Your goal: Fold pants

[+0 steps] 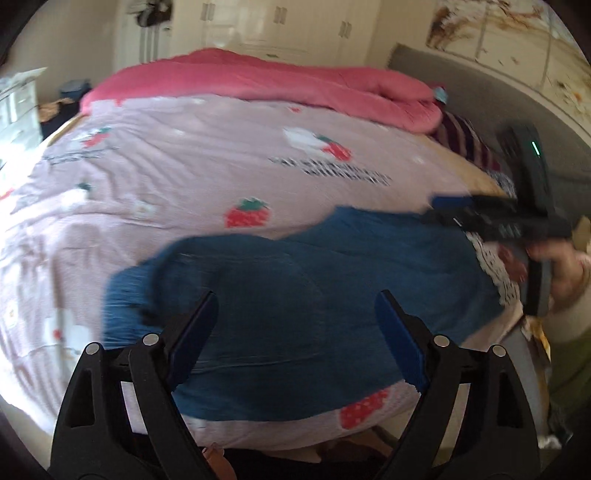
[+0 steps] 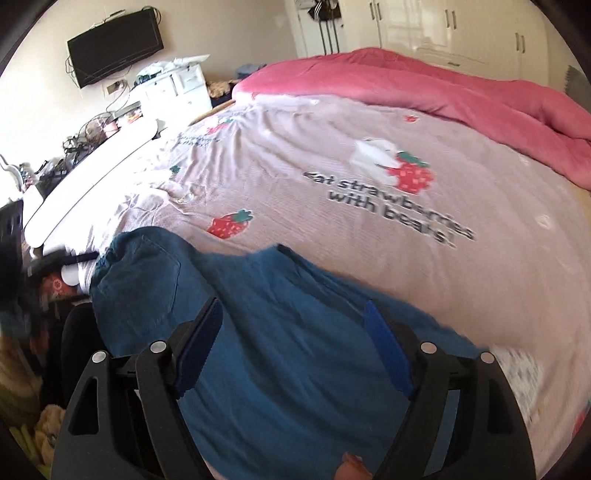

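While both views are blurred by motion, the blue pants (image 1: 295, 295) can be seen lying spread on the bed's pink strawberry-print cover (image 1: 221, 155), near the bed's front edge. In the left wrist view the left tongs (image 1: 297, 310) are held above the pants w/ fingers spread wide apart, nothing pinched between them. The right tongs (image 1: 491, 218) are also seen there, at the right side, above the far right end of the pants; their state cannot be told from that view (too blurred). In the right wrist view the right tongs (image 2: 293, 319) are shown spread wide over the pants (image 2: 258, 332), nothing gripped; whether the pads touch the cloth cannot be told. A back pocket (image 2: 147, 277) is visible at the left end of the pants, approx. at the bed's edge. A rolled pink quilt (image 2: 443, 85) is lying along the far side of the bed. A TV (image 2: 114, 46) is mounted on the wall at upper left, and white wardrobe doors (image 2: 443, 26) are seen behind the bed.
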Motion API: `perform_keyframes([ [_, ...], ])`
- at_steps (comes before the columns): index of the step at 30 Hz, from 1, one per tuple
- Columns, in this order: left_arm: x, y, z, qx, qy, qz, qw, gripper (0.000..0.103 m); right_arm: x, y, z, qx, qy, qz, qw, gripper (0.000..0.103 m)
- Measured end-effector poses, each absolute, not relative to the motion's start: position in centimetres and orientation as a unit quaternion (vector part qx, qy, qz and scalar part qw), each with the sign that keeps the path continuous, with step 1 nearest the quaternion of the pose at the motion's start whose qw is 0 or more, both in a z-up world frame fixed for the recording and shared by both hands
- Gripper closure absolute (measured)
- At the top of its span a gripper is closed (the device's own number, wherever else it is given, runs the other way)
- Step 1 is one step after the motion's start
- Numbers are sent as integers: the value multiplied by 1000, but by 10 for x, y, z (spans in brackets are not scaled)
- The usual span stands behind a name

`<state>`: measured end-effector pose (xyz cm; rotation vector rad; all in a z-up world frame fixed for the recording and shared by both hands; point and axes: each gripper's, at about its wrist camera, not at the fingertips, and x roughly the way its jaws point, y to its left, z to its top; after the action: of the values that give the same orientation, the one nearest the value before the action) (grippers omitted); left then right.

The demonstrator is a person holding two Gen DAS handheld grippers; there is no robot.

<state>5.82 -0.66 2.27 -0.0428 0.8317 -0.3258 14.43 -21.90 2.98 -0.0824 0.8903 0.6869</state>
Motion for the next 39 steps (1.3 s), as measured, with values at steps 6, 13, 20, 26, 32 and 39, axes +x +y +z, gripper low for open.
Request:
perform_keyframes([
  [6,58,-39,-30,13,465,-182,866,32,169,-187,17,-63,444,345,825,29],
  [13,53,-43,-52,32,474,-180,861,33,190,-157,2,-97,463,349,809,46],
  [20,51,-35,-52,10,472,-188,861,33,217,-142,-20,-111,484,317,808,101],
  [26,48,-34,-50,9,472,-188,862,33,229,-136,-40,-103,487,308,810,98],
  [32,48,-36,-49,7,468,-185,864,33,217,-194,-3,-17,444,306,842,71],
  [39,55,-31,-18,-46,450,-217,865,33,174,-322,36,51,400,234,885,55],
])
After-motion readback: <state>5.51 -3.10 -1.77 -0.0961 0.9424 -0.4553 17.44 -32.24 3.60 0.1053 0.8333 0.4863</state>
